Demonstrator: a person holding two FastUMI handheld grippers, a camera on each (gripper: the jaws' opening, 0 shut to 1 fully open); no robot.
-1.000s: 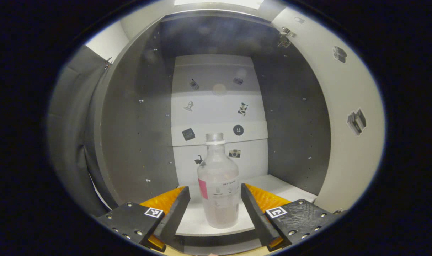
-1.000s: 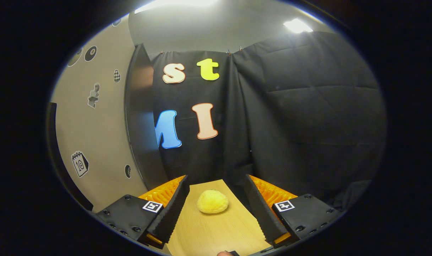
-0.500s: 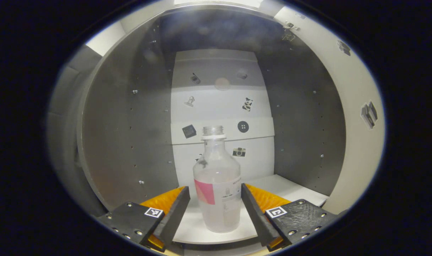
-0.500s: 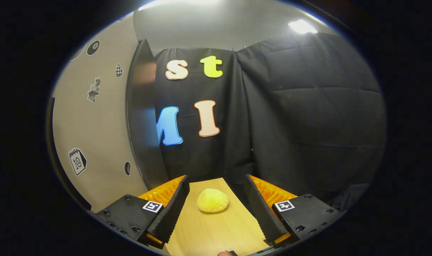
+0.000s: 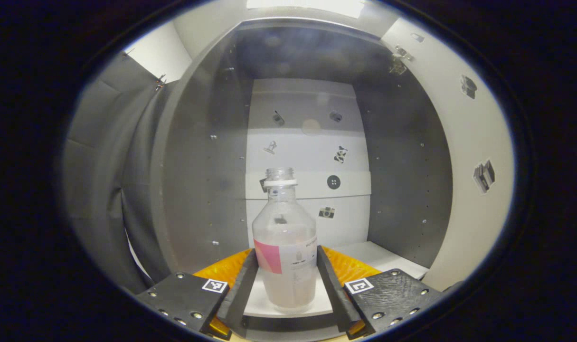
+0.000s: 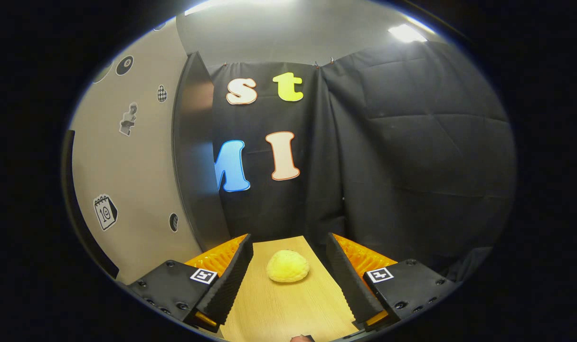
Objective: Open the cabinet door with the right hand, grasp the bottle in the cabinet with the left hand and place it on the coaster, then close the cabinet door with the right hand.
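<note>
A clear, round-shouldered plastic bottle (image 5: 285,256) with a white neck ring, an uncapped mouth and a pink-and-white label is seen upright in the left gripper view, standing near the front edge of the white bottom shelf (image 5: 378,254) of an open grey-walled cabinet (image 5: 198,166). The contents of the bottle cannot be made out through its cloudy wall. The left hand-held gripper (image 5: 286,260) is set around the bottle's lower body, one black foam-faced finger on each side; the fingers have been brought in to the bottle's sides and appear to press on the label band. Small black-and-white stickers (image 5: 333,182) are carried on the white back panel of the cabinet, behind the bottle. The beige cabinet door (image 5: 478,156) is swung wide to the right, with stickers on its inner face as well.

In the right gripper view, the right hand-held gripper (image 6: 288,259) is held wide open with nothing between its fingers, low over a light wooden counter (image 6: 279,308). A yellow, dimpled, bun-shaped object (image 6: 288,266) lies on the counter just beyond the fingertips, apart from both fingers. The beige sticker-covered door face (image 6: 127,166) and its dark edge are seen to the left.
</note>
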